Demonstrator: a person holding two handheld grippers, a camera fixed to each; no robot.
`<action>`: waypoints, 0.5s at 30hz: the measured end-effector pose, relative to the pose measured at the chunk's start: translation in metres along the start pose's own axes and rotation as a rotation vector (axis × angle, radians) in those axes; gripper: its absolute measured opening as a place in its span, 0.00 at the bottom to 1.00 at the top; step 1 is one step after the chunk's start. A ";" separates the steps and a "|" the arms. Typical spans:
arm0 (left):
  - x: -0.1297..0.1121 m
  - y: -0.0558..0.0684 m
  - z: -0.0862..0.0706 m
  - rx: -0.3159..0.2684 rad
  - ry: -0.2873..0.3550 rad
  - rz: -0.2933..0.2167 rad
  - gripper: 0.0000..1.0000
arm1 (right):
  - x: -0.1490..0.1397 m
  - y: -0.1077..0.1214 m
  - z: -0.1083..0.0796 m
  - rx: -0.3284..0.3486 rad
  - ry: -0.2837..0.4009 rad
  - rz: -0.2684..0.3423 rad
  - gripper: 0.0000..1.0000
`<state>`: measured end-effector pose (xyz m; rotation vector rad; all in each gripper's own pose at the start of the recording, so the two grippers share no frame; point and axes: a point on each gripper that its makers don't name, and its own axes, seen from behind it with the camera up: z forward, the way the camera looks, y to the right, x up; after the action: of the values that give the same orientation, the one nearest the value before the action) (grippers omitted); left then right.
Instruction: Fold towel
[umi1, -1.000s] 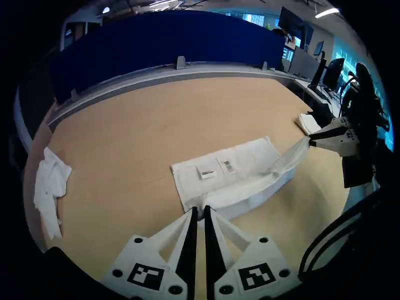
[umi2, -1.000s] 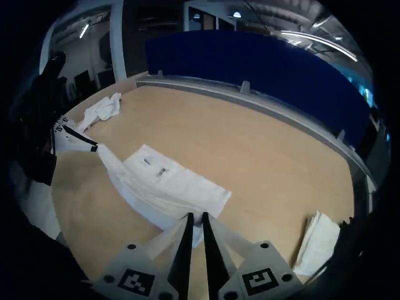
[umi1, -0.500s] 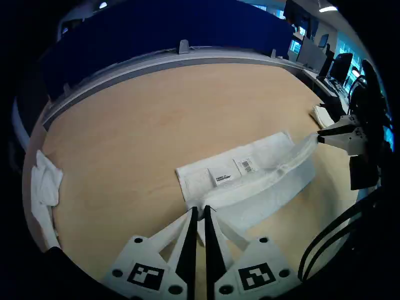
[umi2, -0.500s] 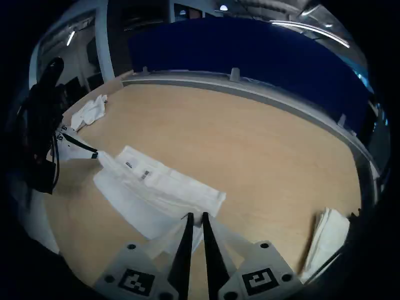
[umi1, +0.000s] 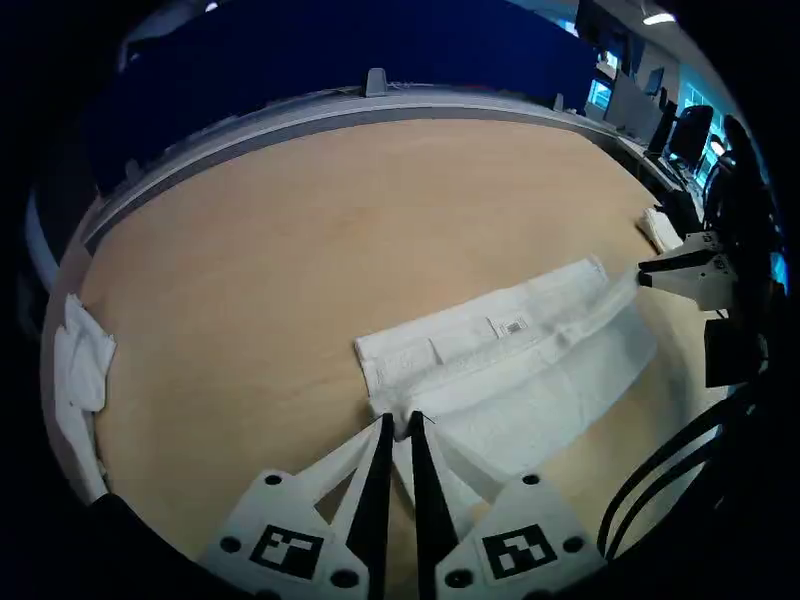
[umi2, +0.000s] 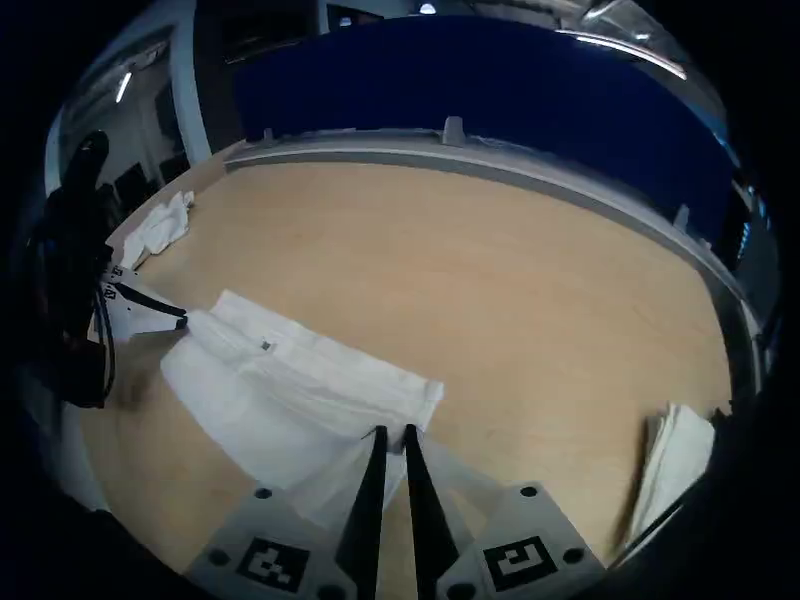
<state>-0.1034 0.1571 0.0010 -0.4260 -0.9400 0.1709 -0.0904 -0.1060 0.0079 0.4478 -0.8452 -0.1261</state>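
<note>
Closest to each camera, my left gripper (umi1: 398, 428) and right gripper (umi2: 390, 437) are each pinched nearly closed on an end of the white towel (umi1: 530, 375), holding its near edge raised. Beyond them, the towel lies lengthwise on the wooden table (umi1: 300, 250). Farther off, a crumpled white cloth (umi1: 75, 370) sits at the table's edge, with a blue partition (umi2: 480, 90) behind.

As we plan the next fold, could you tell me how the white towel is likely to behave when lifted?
Probably floppy: the towel drapes in soft folds between the left gripper and the right gripper. Likely light, since two fingertip pinches hold its corners.
</note>
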 end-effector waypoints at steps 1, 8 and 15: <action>0.000 -0.001 0.001 0.003 0.000 0.002 0.17 | -0.001 0.001 0.002 -0.006 -0.001 0.003 0.14; 0.003 -0.005 0.008 0.020 0.004 0.020 0.38 | -0.004 0.006 0.011 -0.037 0.001 0.013 0.18; 0.005 -0.012 0.009 0.040 0.004 0.006 0.67 | -0.004 0.013 0.013 -0.081 0.003 0.020 0.57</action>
<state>-0.1081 0.1502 0.0150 -0.3916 -0.9300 0.1939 -0.1036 -0.0972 0.0181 0.3635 -0.8380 -0.1410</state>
